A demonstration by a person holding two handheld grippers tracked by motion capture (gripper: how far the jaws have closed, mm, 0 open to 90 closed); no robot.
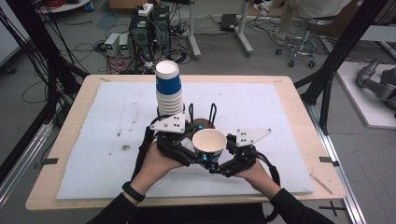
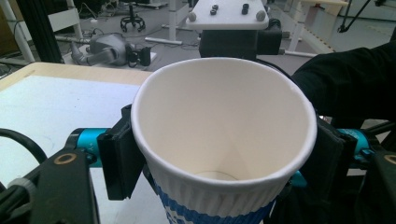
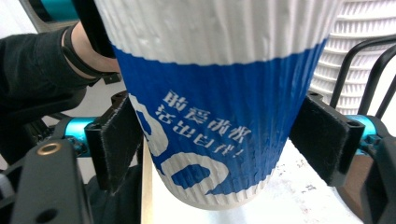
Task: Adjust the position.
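A white-and-blue ribbed paper cup [image 1: 209, 142] is held upright above the white mat, near the front middle of the table. My left gripper [image 1: 196, 156] comes at it from the left; in the left gripper view its pads [image 2: 122, 158] press just under the rim of the cup [image 2: 219, 135], so the left gripper [image 2: 224, 161] is shut on it. My right gripper [image 1: 218, 166] comes from the right. In the right gripper view its pads [image 3: 119, 140] lie against the cup's blue lower body [image 3: 210, 112], with the right gripper [image 3: 215, 137] closed on it.
A tall stack of the same cups [image 1: 169, 91] stands just behind the left gripper, beside a black wire holder [image 1: 212, 112]. The white mat [image 1: 261, 107] covers most of the wooden table [image 1: 70, 121]. Computers and cables [image 1: 140, 32] lie on the floor beyond.
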